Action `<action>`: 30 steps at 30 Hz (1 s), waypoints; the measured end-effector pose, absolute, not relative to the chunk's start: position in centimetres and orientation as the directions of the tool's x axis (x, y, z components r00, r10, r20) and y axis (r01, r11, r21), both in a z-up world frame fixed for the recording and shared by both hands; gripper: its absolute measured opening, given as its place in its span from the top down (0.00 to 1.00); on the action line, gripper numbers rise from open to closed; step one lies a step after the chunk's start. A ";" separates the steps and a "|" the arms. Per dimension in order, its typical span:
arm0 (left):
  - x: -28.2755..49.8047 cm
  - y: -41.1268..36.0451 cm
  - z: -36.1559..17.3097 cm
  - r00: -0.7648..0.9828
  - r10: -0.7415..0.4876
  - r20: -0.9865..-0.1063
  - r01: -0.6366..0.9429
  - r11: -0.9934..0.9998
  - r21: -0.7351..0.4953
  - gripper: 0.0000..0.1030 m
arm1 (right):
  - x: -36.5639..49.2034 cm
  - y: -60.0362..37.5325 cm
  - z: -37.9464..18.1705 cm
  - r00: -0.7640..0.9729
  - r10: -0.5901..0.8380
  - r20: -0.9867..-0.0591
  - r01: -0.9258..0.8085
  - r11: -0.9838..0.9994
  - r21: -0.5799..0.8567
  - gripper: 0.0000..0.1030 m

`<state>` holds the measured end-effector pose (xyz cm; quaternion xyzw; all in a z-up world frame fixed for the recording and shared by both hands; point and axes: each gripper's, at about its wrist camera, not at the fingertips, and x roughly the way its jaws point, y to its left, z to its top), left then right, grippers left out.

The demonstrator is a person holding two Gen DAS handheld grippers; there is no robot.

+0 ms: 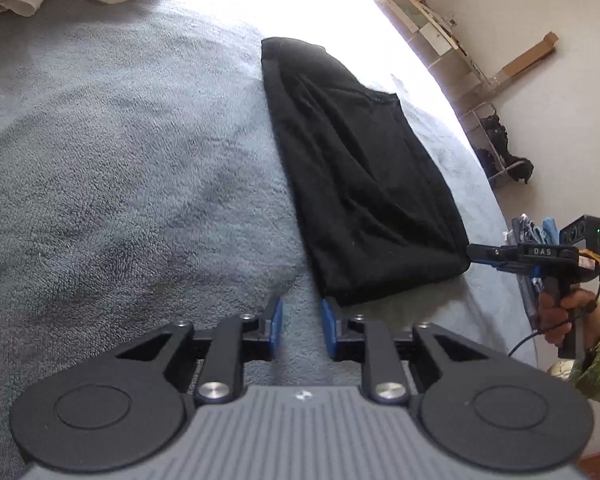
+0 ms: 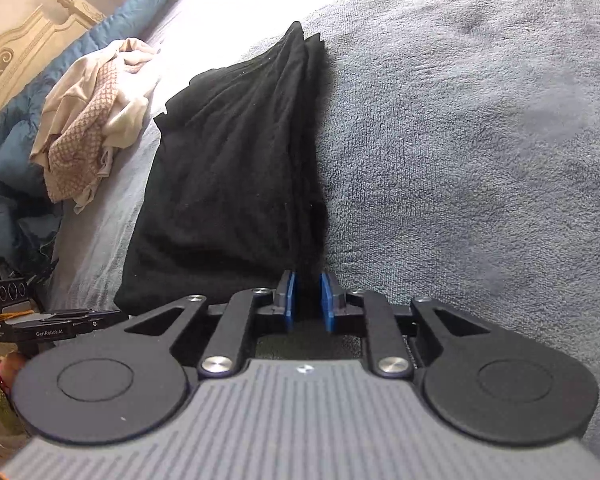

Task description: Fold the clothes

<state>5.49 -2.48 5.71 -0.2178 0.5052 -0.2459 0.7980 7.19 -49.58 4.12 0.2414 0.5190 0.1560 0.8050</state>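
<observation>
A black garment (image 1: 352, 168), folded into a long strip, lies on the grey fleece blanket (image 1: 120, 160). My left gripper (image 1: 303, 320) is open just off the strip's near left corner, with only blanket between its blue pads (image 1: 277, 320). My right gripper (image 1: 471, 254) meets the strip's near right corner. In the right wrist view the black garment (image 2: 236, 168) has a thick folded edge that runs down between the blue pads, and my right gripper (image 2: 308, 300) is shut on that edge. The left gripper (image 2: 116, 316) shows from the side at the strip's other near corner.
A heap of cream and pink-patterned clothes (image 2: 88, 120) lies beyond the strip, beside a blue quilt (image 2: 16, 148) and a carved headboard (image 2: 24, 36). The bed's edge curves past the right gripper, with a shelf rack (image 1: 440, 32) and a cardboard box (image 1: 530, 54) on the floor side. A hand (image 1: 556, 312) holds the right gripper.
</observation>
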 end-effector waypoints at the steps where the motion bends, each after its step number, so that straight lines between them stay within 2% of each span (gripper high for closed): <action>1: 5.8 -2.2 6.1 0.391 -0.614 -0.685 0.165 0.780 -0.604 0.55 | 7.3 -49.9 4.6 0.429 0.502 -0.751 0.008 0.830 0.558 0.85; 3: 7.4 -2.2 6.3 0.424 -0.613 -0.666 0.152 0.774 -0.615 0.47 | 7.8 -50.6 5.5 0.470 0.504 -0.725 0.015 0.816 0.578 0.74; 5: 9.2 -2.9 5.7 0.424 -0.613 -0.667 0.148 0.773 -0.617 0.45 | 9.0 -50.7 6.1 0.501 0.498 -0.708 0.008 0.815 0.579 0.68; 7: 10.6 -4.2 4.4 0.411 -0.607 -0.681 0.142 0.780 -0.610 0.45 | 10.9 -49.8 5.9 0.502 0.481 -0.719 -0.017 0.836 0.548 0.67; 8: 11.1 -4.6 3.7 0.405 -0.601 -0.689 0.131 0.784 -0.606 0.49 | 12.0 -49.1 5.6 0.494 0.477 -0.727 -0.036 0.847 0.531 0.67; 11: 11.4 -5.3 3.0 0.416 -0.569 -0.709 0.136 0.810 -0.571 0.99 | 14.5 -46.6 4.4 0.453 0.470 -0.758 -0.106 0.872 0.477 0.69; 12: 11.3 -5.1 3.0 0.427 -0.564 -0.707 0.131 0.812 -0.568 0.99 | 14.7 -45.9 4.3 0.448 0.453 -0.771 -0.127 0.886 0.447 0.89; 13: 11.2 -4.9 3.0 0.441 -0.557 -0.703 0.126 0.815 -0.566 0.99 | 14.8 -45.4 4.2 0.450 0.432 -0.782 -0.143 0.899 0.414 0.94; 17: 11.1 -4.6 2.8 0.439 -0.553 -0.708 0.134 0.820 -0.557 0.99 | 13.6 -46.7 4.3 0.507 0.339 -0.793 -0.043 0.928 0.370 0.99; 19: 11.5 -4.6 2.8 0.421 -0.577 -0.700 0.137 0.803 -0.580 0.98 | 13.3 -48.0 3.7 0.506 0.286 -0.814 0.030 0.937 0.348 1.00; 20: 11.9 -4.5 2.9 0.412 -0.588 -0.696 0.133 0.794 -0.593 0.91 | 13.2 -48.8 3.5 0.510 0.289 -0.810 0.063 0.927 0.371 1.00; 21: 12.2 -4.3 3.2 0.418 -0.592 -0.689 0.125 0.788 -0.602 0.78 | 13.1 -49.6 3.6 0.520 0.323 -0.791 0.082 0.903 0.423 0.98; 22: 12.4 -4.1 3.5 0.433 -0.600 -0.673 0.123 0.779 -0.615 0.70 | 13.2 -49.9 3.9 0.536 0.336 -0.775 0.088 0.890 0.447 0.97; 23: 12.8 -3.9 3.8 0.453 -0.604 -0.655 0.125 0.771 -0.624 0.53 | 13.4 -50.0 4.4 0.551 0.346 -0.759 0.072 0.887 0.457 0.97; 24: 13.2 -4.0 4.1 0.474 -0.599 -0.646 0.125 0.772 -0.623 0.44 | 13.7 -49.8 4.8 0.563 0.354 -0.746 0.053 0.886 0.461 0.96; 26: 14.6 -4.5 4.0 0.493 -0.585 -0.644 0.122 0.780 -0.614 0.42 | 15.4 -48.4 5.1 0.564 0.363 -0.742 -0.006 0.900 0.435 0.93; 29: 16.7 -5.6 2.9 0.501 -0.569 -0.652 0.113 0.790 -0.602 0.40 | 17.9 -46.1 5.5 0.561 0.373 -0.739 -0.095 0.916 0.390 0.68; 30: 17.1 -6.1 2.5 0.500 -0.566 -0.655 0.116 0.794 -0.597 0.46 | 18.7 -45.2 5.1 0.547 0.369 -0.751 -0.124 0.924 0.363 0.68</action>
